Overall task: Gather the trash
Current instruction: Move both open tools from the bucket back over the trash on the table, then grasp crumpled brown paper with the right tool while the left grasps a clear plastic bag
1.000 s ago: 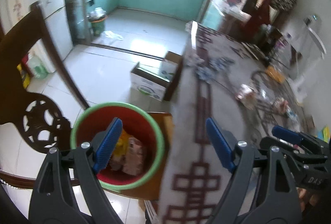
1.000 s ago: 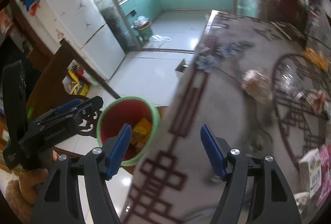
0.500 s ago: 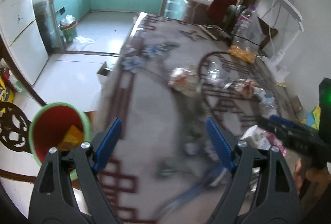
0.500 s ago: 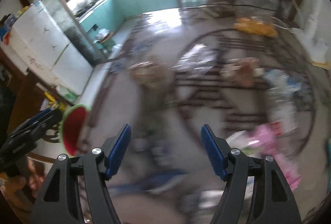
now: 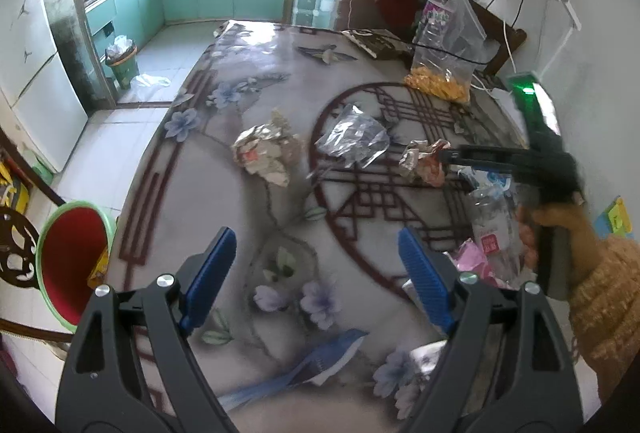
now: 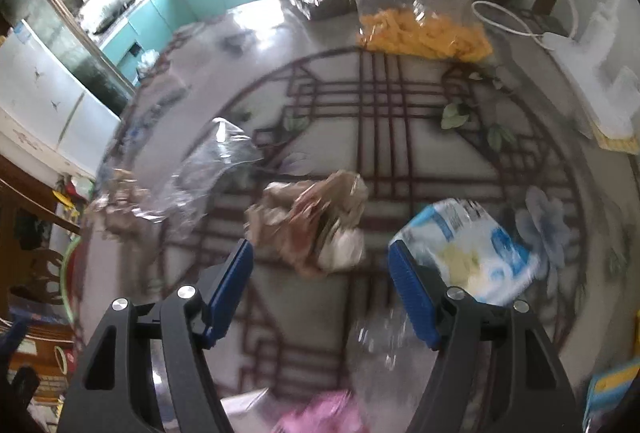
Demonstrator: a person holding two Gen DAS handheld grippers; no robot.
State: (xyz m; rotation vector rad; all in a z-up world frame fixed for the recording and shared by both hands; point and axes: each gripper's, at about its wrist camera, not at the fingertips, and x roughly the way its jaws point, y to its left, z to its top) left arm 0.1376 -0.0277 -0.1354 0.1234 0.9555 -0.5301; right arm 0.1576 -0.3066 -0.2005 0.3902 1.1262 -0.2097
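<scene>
My left gripper [image 5: 318,273] is open and empty above the patterned tablecloth [image 5: 224,201]. Ahead of it lie a crumpled silver wrapper [image 5: 266,153], a clear plastic film [image 5: 352,139] and a crumpled brown wrapper [image 5: 424,161]. My right gripper [image 5: 460,157] hovers by that brown wrapper, held by a hand in a mustard sleeve [image 5: 600,297]. In the right wrist view the right gripper [image 6: 322,273] is open, with the brown wrapper [image 6: 312,221] just ahead of its fingers and untouched. A blue-and-white wrapper [image 6: 472,249] lies beside its right finger. The red bin [image 5: 72,257] with a green rim stands off the table's left edge.
A bag of yellow snacks [image 6: 424,33] and a water bottle [image 5: 436,9] stand at the table's far side. A clear bottle [image 5: 488,217] and a pink wrapper [image 5: 476,261] lie near the right hand. A dark wooden chair [image 5: 16,257] is beside the bin.
Both grippers have swung right, from the bin at the table's left edge to over the table. The right one has come down close over the brown wrapper. Both stay open.
</scene>
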